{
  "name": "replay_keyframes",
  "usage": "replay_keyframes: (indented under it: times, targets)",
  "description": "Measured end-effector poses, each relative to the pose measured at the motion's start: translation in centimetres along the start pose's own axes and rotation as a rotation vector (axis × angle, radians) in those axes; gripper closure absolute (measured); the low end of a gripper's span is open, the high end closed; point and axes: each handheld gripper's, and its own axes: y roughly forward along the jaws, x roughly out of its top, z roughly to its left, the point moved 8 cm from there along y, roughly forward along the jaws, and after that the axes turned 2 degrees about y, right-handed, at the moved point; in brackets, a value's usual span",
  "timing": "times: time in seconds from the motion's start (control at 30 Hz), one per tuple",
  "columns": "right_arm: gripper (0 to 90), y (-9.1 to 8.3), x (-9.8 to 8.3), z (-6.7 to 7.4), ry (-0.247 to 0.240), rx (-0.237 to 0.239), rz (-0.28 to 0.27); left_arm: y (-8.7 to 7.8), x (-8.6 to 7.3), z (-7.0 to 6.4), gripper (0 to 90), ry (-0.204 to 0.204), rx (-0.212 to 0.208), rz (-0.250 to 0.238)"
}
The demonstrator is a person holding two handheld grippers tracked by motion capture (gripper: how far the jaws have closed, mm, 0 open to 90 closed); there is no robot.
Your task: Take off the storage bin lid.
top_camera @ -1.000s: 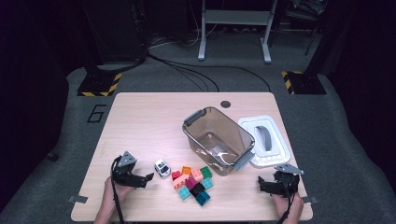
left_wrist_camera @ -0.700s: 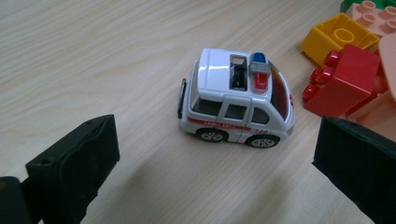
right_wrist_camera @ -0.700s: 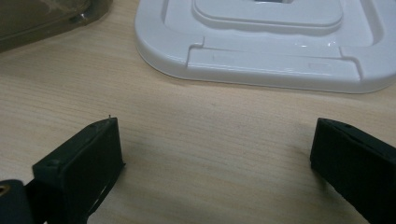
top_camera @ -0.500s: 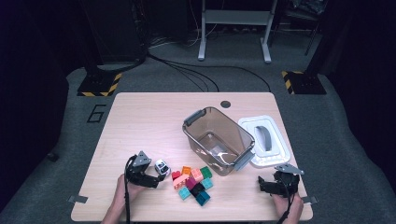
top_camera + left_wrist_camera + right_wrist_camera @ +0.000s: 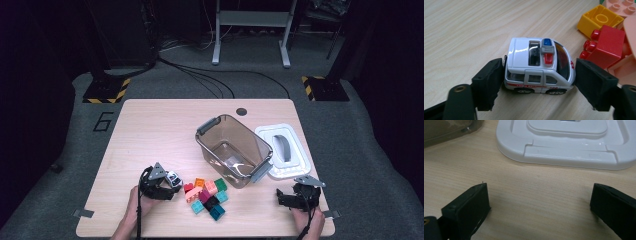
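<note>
Glossy plastic toy ambulance on smooth matt wood-grain table

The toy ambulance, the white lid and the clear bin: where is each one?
toy ambulance point(image 5: 536, 53), left gripper view, on its roof.
white lid point(image 5: 564, 155), right gripper view, near rim.
clear bin point(image 5: 212, 131), high view, far wall.

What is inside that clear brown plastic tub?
The tub looks empty: only glare on its bare bottom. The near wall's tint hides little. The blocks lie outside on the table, its white lid beside it.
</note>
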Motion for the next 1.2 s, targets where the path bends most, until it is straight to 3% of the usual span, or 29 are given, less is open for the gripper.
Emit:
replay_keyframes:
  times: [0.37,0.53,0.8,1.2]
  targets:
    - [1.5,-0.01,-0.02,-0.02,-0.003,0.001,0.001,-0.3,-0.17,0.38,26.3,-0.006,0.007,-0.037]
    - [1.5,-0.02,-0.02,-0.02,-0.003,0.0,0.001,-0.19,-0.22,0.28,25.7,-0.018,-0.012,-0.024]
    - [1.6,-0.02,-0.02,-0.02,-0.003,0.0,0.001,0.25,-0.1,-0.05,22.0,0.007,0.001,0.001]
    - [1.8,-0.02,-0.02,-0.02,-0.002,-0.001,0.0,0.34,0.0,0.01,25.6,0.002,-0.02,-0.012]
